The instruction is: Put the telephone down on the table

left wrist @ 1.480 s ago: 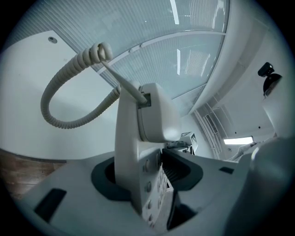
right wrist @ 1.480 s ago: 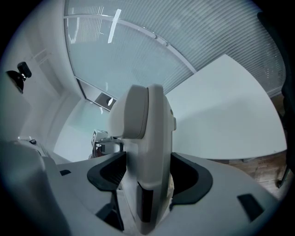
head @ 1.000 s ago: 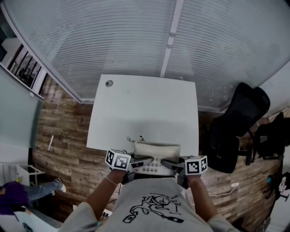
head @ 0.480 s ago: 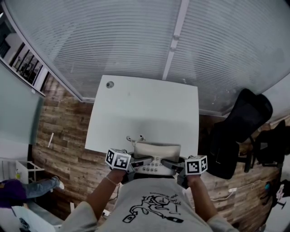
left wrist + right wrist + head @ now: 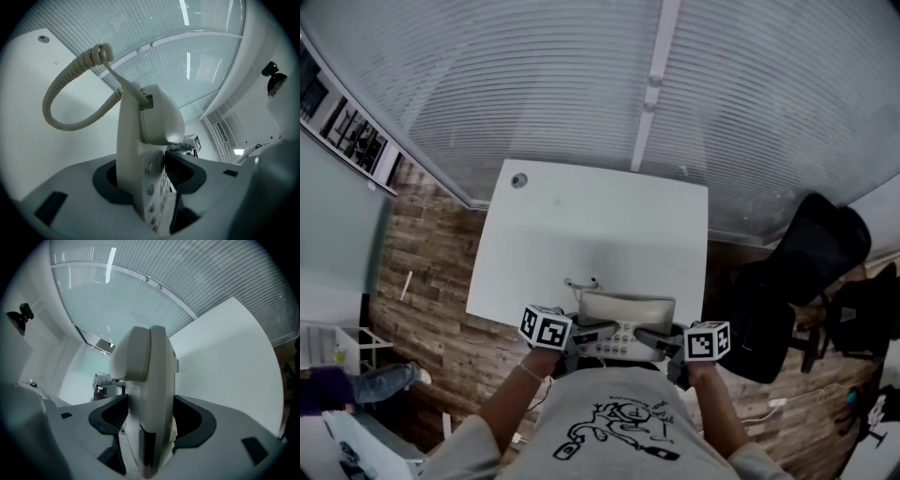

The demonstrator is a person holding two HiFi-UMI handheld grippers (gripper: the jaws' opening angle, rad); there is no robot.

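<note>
The telephone (image 5: 623, 325) is held up between the two grippers, just in front of the person's chest, at the near edge of the white table (image 5: 581, 234). Its long axis runs left to right. The handset (image 5: 626, 307) lies in its cradle along the far side, and the keypad (image 5: 619, 341) faces up on the near side. The coiled cord (image 5: 581, 282) leaves the left end and loops over the tabletop.

The left gripper (image 5: 579, 335) has its jaws closed part way on the left end of the telephone (image 5: 140, 140), one dark pad on the back and one on the button face, with the coiled cord (image 5: 61, 103) arching off to the left. The right gripper (image 5: 658, 339) clamps the right end (image 5: 150, 390) in the same way, with a pad against each broad face.

From the head view the base seems to hang over the table's near edge, though I cannot tell whether it touches the top. A black office chair (image 5: 797, 272) stands to the right of the table on the wood-plank floor (image 5: 422, 281).
</note>
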